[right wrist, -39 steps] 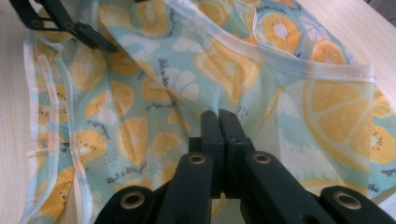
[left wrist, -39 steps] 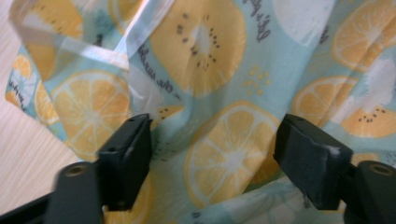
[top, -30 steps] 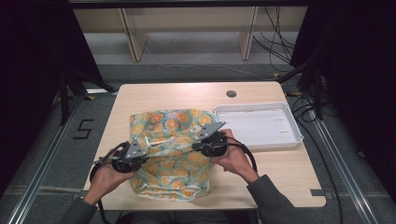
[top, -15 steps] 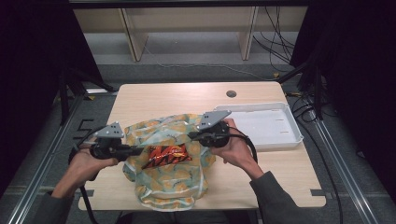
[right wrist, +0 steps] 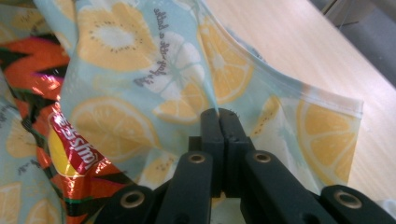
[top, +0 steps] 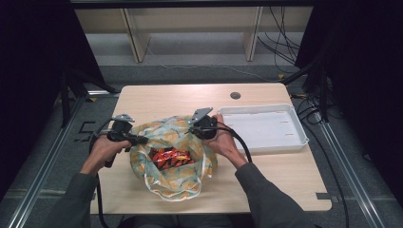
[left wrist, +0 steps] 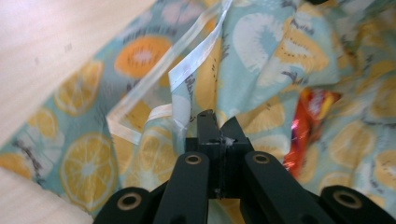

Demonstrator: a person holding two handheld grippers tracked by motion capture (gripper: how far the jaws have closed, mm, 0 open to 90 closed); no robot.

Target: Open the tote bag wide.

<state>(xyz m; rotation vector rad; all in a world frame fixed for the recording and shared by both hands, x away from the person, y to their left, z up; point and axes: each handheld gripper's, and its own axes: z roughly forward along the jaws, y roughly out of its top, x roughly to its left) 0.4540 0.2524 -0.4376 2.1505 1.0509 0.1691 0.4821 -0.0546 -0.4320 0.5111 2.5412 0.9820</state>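
a fruit-print cloth bag [top: 173, 164] is seen in the lower middle of the high view, resting on the wooden table [top: 280, 175], with its mouth spread wide. the left gripper [top: 138, 139] is placed at the bag's left rim, left of centre in that view, and the right gripper [top: 195, 129] at the bag's upper right rim, just right of centre. in the left gripper view the jaws are pressed together at the lower middle of the frame, with a fold of the bag's rim [left wrist: 187, 112] pinched between them. in the right gripper view the right gripper [right wrist: 219, 116] is likewise clamped on the bag's edge [right wrist: 261, 107], the cloth being drawn taut up and to the right. an orange and red snack packet [top: 169, 156] is seen lying inside the opened bag; it appears at the right of the left gripper view [left wrist: 306, 130] and at the left of the right gripper view [right wrist: 56, 140]. a white tray [top: 299, 137] stands on the table to the right of centre in the high view, near the right hand [top: 223, 142] and apart from the bag.
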